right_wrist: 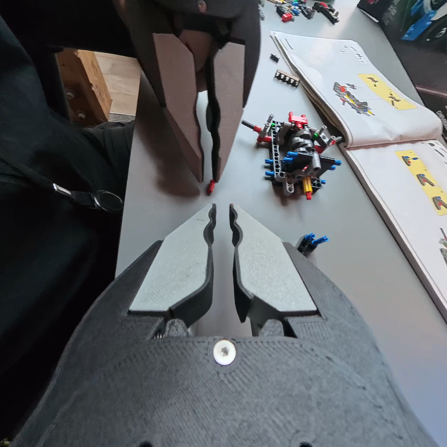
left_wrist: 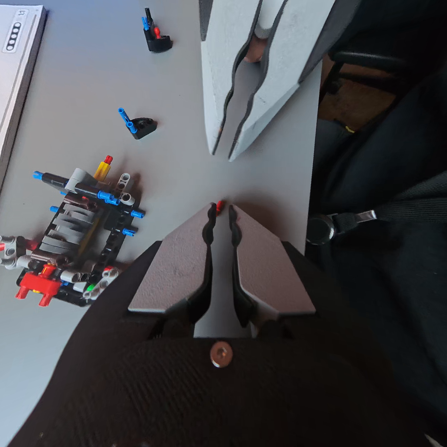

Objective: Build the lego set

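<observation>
My left gripper (left_wrist: 221, 205) points down at the grey table (left_wrist: 181, 169) near its front edge, and a small red pin (left_wrist: 219, 207) sits at its fingertips. From my own camera the fingers look a little apart with the pin against the left one; from the right wrist view (right_wrist: 208, 180) the tips seem pinched on the pin's upper end, so I cannot say for certain whether it is gripped or only touched. My right gripper (right_wrist: 222, 205) hangs just opposite, its fingers parted with nothing between them, tips aimed toward the pin.

The half-built model (right_wrist: 300, 154), a black frame with blue pins, grey beams, a yellow axle piece and a red block, rests on the table well to the side, beside the open instruction booklet (right_wrist: 362, 96). Two small black curved pieces lie apart from it: one with blue pins (left_wrist: 139, 125), the other with a blue and a red pin (left_wrist: 157, 36). A loose black beam (right_wrist: 287, 78) lies by the booklet, and a heap of spare parts (right_wrist: 304, 9) lies at the far end.
</observation>
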The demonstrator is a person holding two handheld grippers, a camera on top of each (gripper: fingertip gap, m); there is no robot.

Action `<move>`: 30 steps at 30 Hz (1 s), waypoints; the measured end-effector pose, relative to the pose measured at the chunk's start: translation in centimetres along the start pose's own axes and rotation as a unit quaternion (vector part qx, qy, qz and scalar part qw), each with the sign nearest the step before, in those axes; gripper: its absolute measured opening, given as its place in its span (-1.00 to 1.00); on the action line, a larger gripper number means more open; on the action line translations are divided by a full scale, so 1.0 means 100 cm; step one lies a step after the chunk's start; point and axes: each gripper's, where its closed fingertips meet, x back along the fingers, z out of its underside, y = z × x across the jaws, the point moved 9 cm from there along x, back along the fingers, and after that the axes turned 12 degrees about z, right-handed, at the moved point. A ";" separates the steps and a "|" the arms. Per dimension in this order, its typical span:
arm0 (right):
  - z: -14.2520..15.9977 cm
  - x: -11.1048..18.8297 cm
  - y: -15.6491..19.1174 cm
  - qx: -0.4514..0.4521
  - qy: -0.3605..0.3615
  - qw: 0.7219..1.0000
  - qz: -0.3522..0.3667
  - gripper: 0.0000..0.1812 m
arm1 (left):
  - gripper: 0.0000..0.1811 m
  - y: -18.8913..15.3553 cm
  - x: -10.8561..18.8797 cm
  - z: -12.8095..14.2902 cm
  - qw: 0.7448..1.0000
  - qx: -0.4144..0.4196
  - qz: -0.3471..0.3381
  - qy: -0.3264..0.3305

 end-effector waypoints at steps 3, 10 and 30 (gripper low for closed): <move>0.000 -0.001 0.003 0.003 0.006 1.000 -0.005 -0.91 | -0.93 0.004 -0.003 0.001 1.000 -0.012 -0.013 0.023; 0.001 -0.001 0.002 -0.005 0.009 1.000 -0.014 -0.92 | -0.98 0.005 -0.008 -0.001 1.000 -0.010 -0.007 0.023; -0.010 0.018 -0.032 -0.287 -0.190 0.921 -0.180 -0.91 | -0.99 -0.011 0.030 -0.039 0.934 -0.077 0.055 -0.345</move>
